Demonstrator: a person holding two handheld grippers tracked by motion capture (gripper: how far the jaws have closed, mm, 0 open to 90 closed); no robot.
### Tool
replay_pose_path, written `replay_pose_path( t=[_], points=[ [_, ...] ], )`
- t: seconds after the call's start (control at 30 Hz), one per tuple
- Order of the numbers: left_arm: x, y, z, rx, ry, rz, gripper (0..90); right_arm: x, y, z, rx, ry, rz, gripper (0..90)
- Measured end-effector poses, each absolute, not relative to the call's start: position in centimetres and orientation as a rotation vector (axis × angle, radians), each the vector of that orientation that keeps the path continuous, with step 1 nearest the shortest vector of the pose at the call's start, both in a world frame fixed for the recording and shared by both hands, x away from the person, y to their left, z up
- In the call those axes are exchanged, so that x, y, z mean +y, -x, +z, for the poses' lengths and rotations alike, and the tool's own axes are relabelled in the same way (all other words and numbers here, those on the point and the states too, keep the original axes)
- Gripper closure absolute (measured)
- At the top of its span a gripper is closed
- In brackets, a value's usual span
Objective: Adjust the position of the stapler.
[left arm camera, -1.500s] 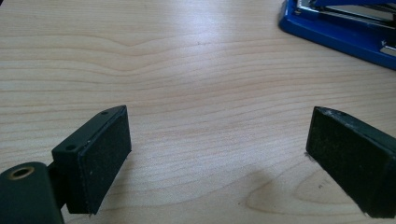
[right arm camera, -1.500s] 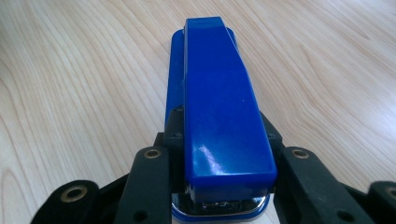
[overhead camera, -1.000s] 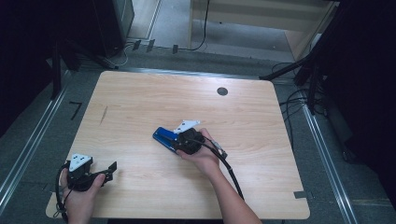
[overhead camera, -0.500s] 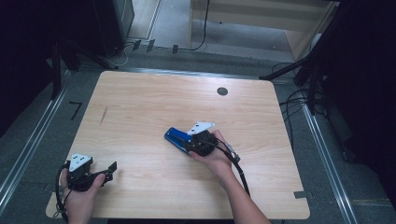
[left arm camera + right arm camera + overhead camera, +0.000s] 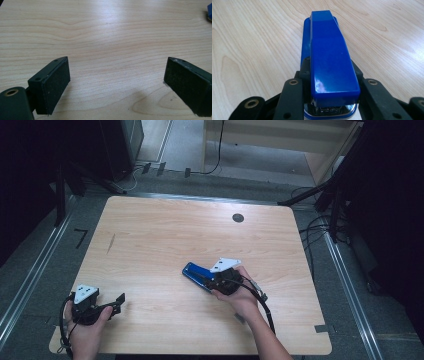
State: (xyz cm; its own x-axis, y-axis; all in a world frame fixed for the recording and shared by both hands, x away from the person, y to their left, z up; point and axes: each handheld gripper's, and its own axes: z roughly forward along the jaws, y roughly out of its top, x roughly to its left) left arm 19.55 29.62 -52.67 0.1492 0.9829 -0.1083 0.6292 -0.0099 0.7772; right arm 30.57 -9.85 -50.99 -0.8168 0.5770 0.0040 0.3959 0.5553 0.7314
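The right gripper (image 5: 210,279) has its fingers (image 5: 292,100) clamped on the sides of a blue stapler (image 5: 329,62), which lies on the wooden surface (image 5: 165,235) just right of centre, its far end pointing to ten o'clock. At seven o'clock, the left gripper (image 5: 117,301) rests with fingers (image 5: 53,85) spread wide, nothing between them.

Glossy blue plastic stapler (image 5: 331,60), matt pale wood table (image 5: 165,235)

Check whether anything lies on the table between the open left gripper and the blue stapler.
Nothing visible does. Bare wood runs from the left gripper, jaws apart and empty, to the blue stapler, which the right gripper clamps at its rear. The table carries nothing between them.
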Motion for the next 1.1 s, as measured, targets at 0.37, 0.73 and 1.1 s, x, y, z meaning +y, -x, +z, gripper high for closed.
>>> replay_pose_path(
  t=[0.37,0.73,1.1],
  points=[
    [29.6,-19.5,-52.7,1.558,-1.717,0.633,6.9,-10.6,-29.7,-51.3,2.597,-0.714,1.147,67.5],
    [29.5,-19.5,-52.6,1.555,-1.718,0.634,6.9,-10.6,-28.3,-51.5,2.638,-0.593,1.180,67.5],
    [29.2,-19.4,-52.6,1.541,-1.738,0.663,7.3,-10.7,-28.1,-52.2,2.645,-0.644,1.208,65.8]
  ],
)
